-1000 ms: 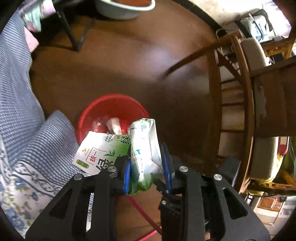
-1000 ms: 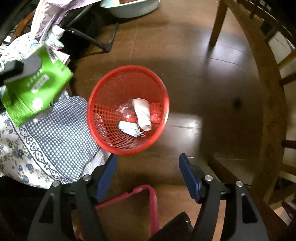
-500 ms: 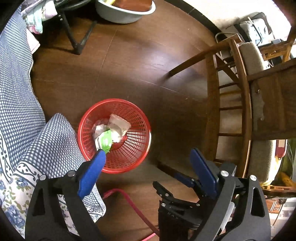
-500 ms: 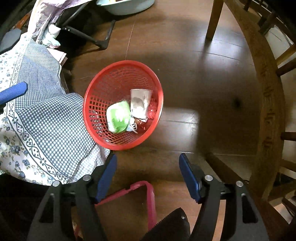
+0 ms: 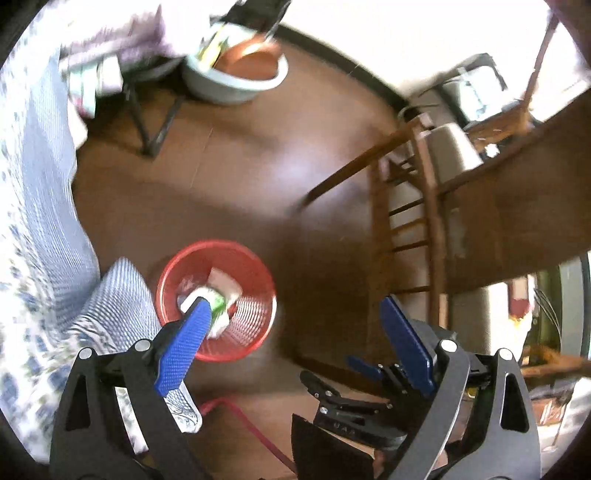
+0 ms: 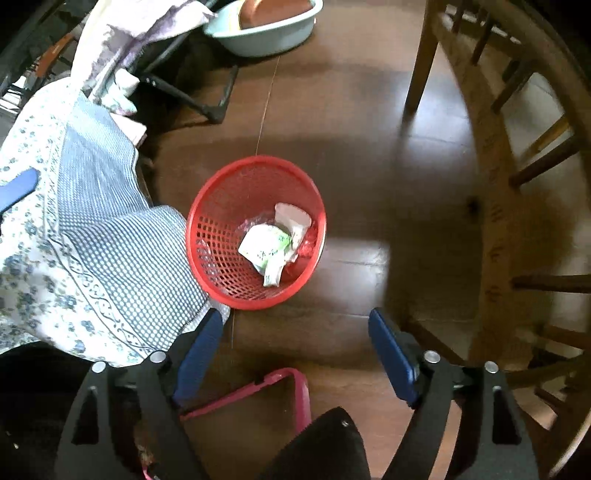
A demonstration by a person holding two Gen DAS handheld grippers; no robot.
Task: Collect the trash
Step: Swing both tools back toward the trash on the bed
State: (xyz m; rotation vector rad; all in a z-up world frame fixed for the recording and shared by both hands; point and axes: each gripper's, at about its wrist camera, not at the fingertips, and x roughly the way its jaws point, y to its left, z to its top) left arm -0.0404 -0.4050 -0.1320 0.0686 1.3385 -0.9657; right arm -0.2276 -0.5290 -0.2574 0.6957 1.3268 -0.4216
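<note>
Partly, the left wrist view is smeared by blur, and the trash in the red basket is masked there by one blue pad of the left gripper. From the right wrist view the basket is seen on the dark wooden floor, just beside a hanging checked cloth. A green-and-white carton, a white wrapper and clear plastic scraps are noted inside; finer detail cannot be made out. The left gripper is held wide apart and empty. The right gripper is opening, with nothing between its pads. A pale basin is cut off at the top edge.
</note>
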